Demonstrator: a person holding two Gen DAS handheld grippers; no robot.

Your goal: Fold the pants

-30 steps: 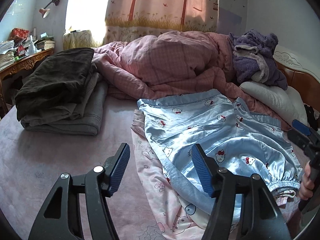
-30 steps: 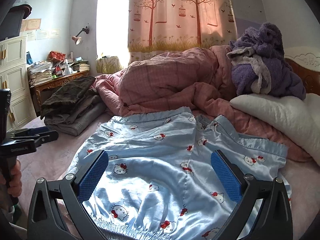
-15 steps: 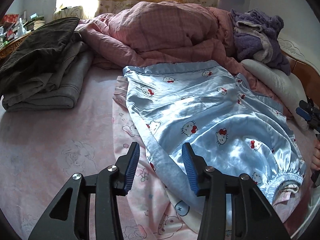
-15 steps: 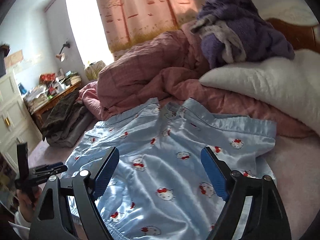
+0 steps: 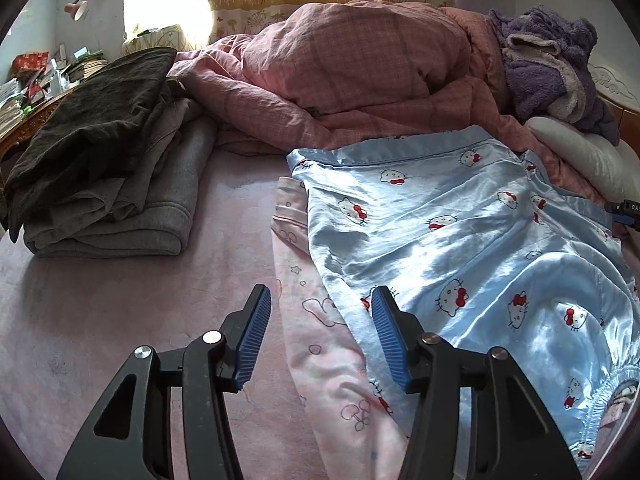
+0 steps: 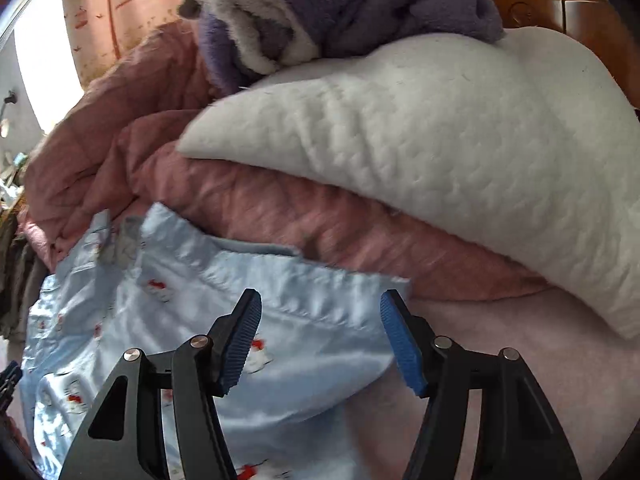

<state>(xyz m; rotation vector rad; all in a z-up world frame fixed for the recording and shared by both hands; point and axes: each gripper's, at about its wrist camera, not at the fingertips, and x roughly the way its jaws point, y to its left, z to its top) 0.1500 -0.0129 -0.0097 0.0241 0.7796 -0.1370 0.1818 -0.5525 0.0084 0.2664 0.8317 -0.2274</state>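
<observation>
- Blue satin pants (image 5: 452, 240) lie spread on the bed (image 5: 120, 304), over a pink printed garment (image 5: 328, 360), hems toward the pink quilt (image 5: 360, 72).
- Our left gripper (image 5: 320, 334) hovers over the pants' near side edge, jaws opening, nothing pinched.
- Our right gripper (image 6: 320, 338) is over the far hem corner, jaws closing, not yet pressing cloth.
- We should pinch only the blue layer; it looks slippery, so bite deep at both edges.
</observation>
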